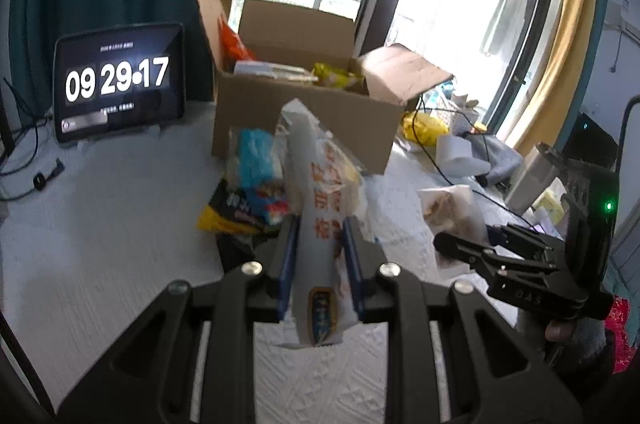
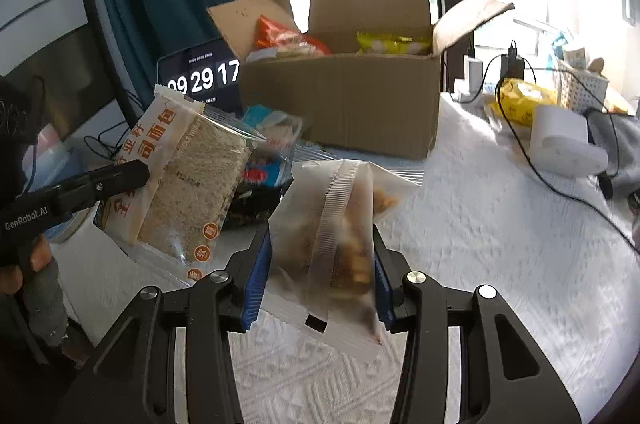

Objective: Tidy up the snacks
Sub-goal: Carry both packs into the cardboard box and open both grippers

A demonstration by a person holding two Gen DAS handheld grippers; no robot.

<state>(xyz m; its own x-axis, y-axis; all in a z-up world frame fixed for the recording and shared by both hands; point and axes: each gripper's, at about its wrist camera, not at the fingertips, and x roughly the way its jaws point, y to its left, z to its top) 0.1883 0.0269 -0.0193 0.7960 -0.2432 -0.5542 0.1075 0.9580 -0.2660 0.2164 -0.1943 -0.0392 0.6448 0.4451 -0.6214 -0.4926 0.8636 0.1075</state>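
My left gripper (image 1: 319, 236) is shut on a packet of wholewheat bread (image 1: 320, 191), held above the table; the packet also shows in the right wrist view (image 2: 188, 183). My right gripper (image 2: 322, 256) is shut on a frosted bag of mixed nuts (image 2: 336, 236), also lifted; it appears in the left wrist view (image 1: 452, 212). An open cardboard box (image 1: 304, 119) stands ahead with an orange bag (image 2: 280, 35) and a yellow bag (image 2: 392, 43) inside. A pile of loose snacks (image 1: 248, 191) lies in front of the box.
A tablet clock (image 1: 118, 83) stands left of the box with cables beside it. Right of the box are a yellow packet (image 2: 520, 99), a white device (image 2: 564, 143), chargers and black cables (image 2: 560, 183). A white textured cloth (image 2: 480, 264) covers the table.
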